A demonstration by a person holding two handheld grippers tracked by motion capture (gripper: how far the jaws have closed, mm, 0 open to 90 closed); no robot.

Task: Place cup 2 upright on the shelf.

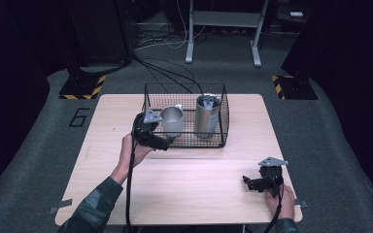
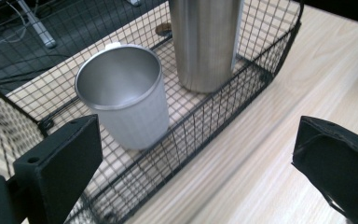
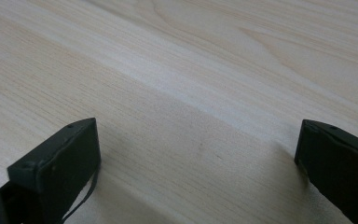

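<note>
Left gripper [image 1: 151, 133] hovers at the near-left corner of the wire basket [image 2: 261, 70], jaws spread wide, nothing between them. Steel cup [image 2: 121, 93] stands upright inside the basket, just ahead of the jaws and a little toward the left one, mouth up, with the front mesh wall between cup and gripper. Tall steel canister [image 2: 205, 42] stands beyond the cup and to its right, near it but apart.

Right gripper [image 1: 262, 182] rests low over bare table [image 3: 191, 70] well away from the basket, jaws also wide apart and holding nothing.

Risks, as judged from here:
- A straight advance drives a jaw into the mesh or top rim and shoves the light basket along the table.
- Coming down over the rim, one jaw may strike the cup lip and tip it.
- Smooth tapered steel may slip from a shallow pinch.
- A wide approach could knock the canister.
</note>
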